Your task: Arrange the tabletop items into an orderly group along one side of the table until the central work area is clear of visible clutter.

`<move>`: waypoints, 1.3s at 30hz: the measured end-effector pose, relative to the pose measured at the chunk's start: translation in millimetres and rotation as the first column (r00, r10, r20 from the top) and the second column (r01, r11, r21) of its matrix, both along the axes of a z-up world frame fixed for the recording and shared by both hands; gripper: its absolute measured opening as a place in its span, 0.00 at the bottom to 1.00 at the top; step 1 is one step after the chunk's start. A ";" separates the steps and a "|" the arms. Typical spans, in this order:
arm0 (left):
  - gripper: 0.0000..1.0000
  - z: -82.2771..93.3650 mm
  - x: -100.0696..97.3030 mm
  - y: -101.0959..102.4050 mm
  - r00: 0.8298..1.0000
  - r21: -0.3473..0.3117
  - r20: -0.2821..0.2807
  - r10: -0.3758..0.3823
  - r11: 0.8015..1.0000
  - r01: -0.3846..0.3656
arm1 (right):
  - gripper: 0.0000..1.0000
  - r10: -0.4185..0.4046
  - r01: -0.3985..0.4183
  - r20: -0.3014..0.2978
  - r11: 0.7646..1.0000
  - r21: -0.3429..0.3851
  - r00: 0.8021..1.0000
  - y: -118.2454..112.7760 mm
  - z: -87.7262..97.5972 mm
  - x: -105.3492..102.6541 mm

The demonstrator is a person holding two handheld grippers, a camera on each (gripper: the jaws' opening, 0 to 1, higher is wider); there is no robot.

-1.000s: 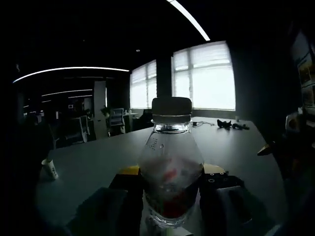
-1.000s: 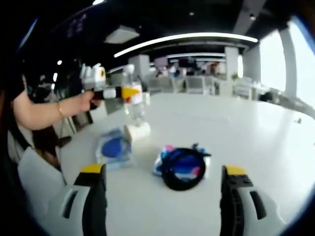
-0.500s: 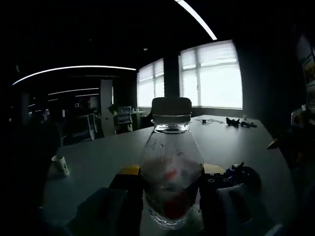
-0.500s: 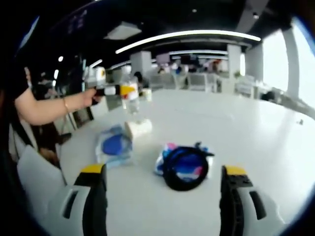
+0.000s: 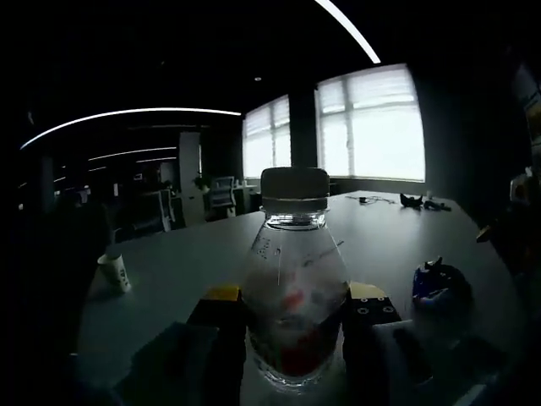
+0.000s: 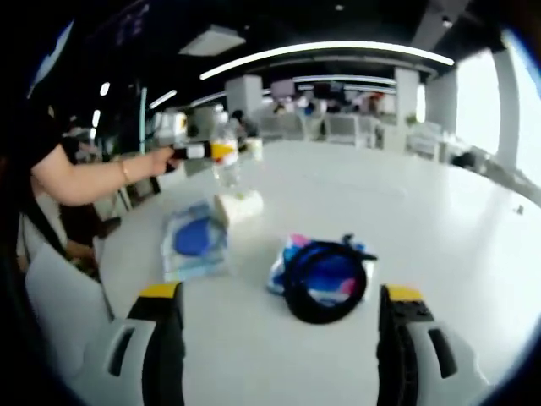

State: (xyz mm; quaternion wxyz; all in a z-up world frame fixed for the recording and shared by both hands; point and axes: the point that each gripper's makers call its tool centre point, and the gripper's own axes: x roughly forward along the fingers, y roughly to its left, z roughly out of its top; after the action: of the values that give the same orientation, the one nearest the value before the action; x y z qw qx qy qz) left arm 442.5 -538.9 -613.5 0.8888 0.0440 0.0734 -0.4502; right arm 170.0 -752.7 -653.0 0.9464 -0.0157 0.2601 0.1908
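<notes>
Gripping a clear, white-capped bottle, left claw clamps its red-labelled body.

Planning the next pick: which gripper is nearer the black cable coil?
Right. The right gripper is open just short of the black cable coil; the left gripper holds the bottle farther off.

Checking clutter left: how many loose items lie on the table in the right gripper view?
3: blue packet, small pale roll behind it, black cable coil on a colourful pack. More may be hidden.

The room was a dim open office. Bright blinded windows stood beyond the long table. Curved ceiling light strips glowed above distant chairs.
</notes>
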 end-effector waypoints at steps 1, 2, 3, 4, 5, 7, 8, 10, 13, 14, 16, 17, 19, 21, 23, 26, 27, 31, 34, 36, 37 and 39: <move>0.42 -3.2 2.4 0.6 1.000 0.001 0.002 -0.001 1.000 0.001 | 0.93 0.002 -0.002 -0.006 1.000 0.000 1.000 1.4 -1.6 1.1; 0.42 -5.5 4.4 1.1 1.000 0.003 0.003 -0.002 1.000 0.002 | 0.93 0.003 -0.003 -0.008 1.000 -0.001 1.000 2.3 -2.6 1.9; 0.42 -8.7 7.5 2.4 1.000 0.002 -0.004 0.001 1.000 -0.001 | 0.93 0.003 -0.003 -0.012 1.000 -0.004 1.000 3.1 -4.2 3.1; 0.42 -10.7 9.2 3.0 1.000 0.002 -0.005 0.003 1.000 -0.003 | 0.93 0.004 -0.004 -0.014 1.000 -0.005 1.000 3.5 -5.1 3.7; 0.42 -12.5 10.4 3.6 1.000 0.004 -0.003 0.005 1.000 -0.005 | 0.93 0.003 -0.003 -0.015 1.000 -0.004 1.000 3.9 -6.0 4.8; 0.42 -16.6 14.9 5.4 1.000 0.006 -0.003 0.011 1.000 -0.011 | 0.92 0.003 -0.003 -0.020 1.000 -0.001 1.000 4.6 -8.1 6.4; 0.42 -18.8 16.3 5.5 1.000 0.004 -0.002 0.008 1.000 -0.008 | 0.92 0.003 -0.003 -0.023 1.000 -0.003 1.000 4.7 -9.2 6.9; 0.42 -21.3 18.0 5.2 1.000 0.005 -0.001 0.005 1.000 -0.005 | 0.92 0.006 -0.006 -0.026 1.000 -0.003 1.000 4.6 -10.3 8.0; 0.42 -24.3 19.8 4.1 1.000 -0.013 -0.003 -0.013 1.000 0.013 | 0.92 0.006 -0.006 -0.028 1.000 -0.008 1.000 3.8 -11.1 9.1; 0.42 -25.7 20.5 4.3 1.000 -0.017 -0.009 -0.016 1.000 0.016 | 0.92 0.003 -0.004 -0.029 1.000 -0.011 1.000 2.9 -11.6 9.4; 0.42 -29.5 22.5 4.7 1.000 -0.021 -0.013 -0.015 1.000 0.015 | 0.92 0.000 0.000 -0.033 1.000 -0.011 0.999 1.8 -12.8 9.3; 0.42 -31.3 23.0 5.1 1.000 -0.011 -0.010 -0.009 1.000 0.009 | 0.92 -0.001 0.000 -0.035 1.000 -0.012 0.999 1.6 -13.6 9.2; 0.42 -29.1 22.8 5.8 1.000 -0.019 0.003 -0.009 1.000 0.009 | 0.92 0.000 0.000 -0.041 1.000 -0.017 0.999 1.3 -15.8 8.6; 0.42 -29.0 23.6 6.5 1.000 -0.023 0.002 -0.011 1.000 0.011 | 0.92 0.000 0.000 -0.045 1.000 -0.016 0.999 1.5 -16.8 8.3; 0.42 -29.4 23.3 7.4 1.000 -0.029 -0.001 -0.005 1.000 0.005 | 0.92 0.000 -0.001 -0.045 1.000 -0.016 0.999 1.8 -17.4 8.4; 0.43 -32.1 26.8 10.8 1.000 -0.037 -0.002 -0.001 0.999 0.001 | 0.91 -0.003 0.002 -0.045 1.000 -0.013 0.999 2.0 -18.2 8.7; 0.43 -32.6 27.8 12.2 1.000 -0.050 -0.012 0.004 0.999 -0.005 | 0.91 -0.003 0.002 -0.046 1.000 -0.012 0.999 2.2 -18.8 8.6; 0.43 -33.6 30.0 12.9 1.000 -0.055 0.001 0.009 0.998 -0.009 | 0.91 -0.001 0.000 -0.048 1.000 -0.012 0.999 3.9 -20.0 7.9; 0.44 -34.5 32.5 13.7 1.000 -0.065 -0.008 0.016 0.998 -0.017 | 0.91 0.002 -0.002 -0.048 1.000 -0.012 0.999 4.5 -19.8 7.4; 0.45 -35.3 32.7 13.5 1.000 -0.056 -0.010 0.020 0.998 -0.021 | 0.91 0.001 -0.002 -0.045 1.000 -0.015 0.999 3.6 -19.3 7.2; 0.48 -35.5 33.6 14.4 1.000 -0.054 -0.011 0.027 0.998 -0.027 | 0.91 -0.001 0.000 -0.046 1.000 -0.013 0.999 3.1 -19.3 7.2; 0.57 -31.9 38.5 18.7 0.998 -0.078 -0.013 0.060 0.995 -0.061 | 0.91 -0.001 0.000 -0.042 1.000 -0.011 0.999 3.2 -18.0 8.0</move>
State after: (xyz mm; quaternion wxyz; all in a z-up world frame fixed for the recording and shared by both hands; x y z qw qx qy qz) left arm 481.0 -520.2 -645.4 0.9026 0.0044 0.0618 -0.4260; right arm 178.0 -749.6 -671.0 0.9407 -0.0166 0.2810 0.1895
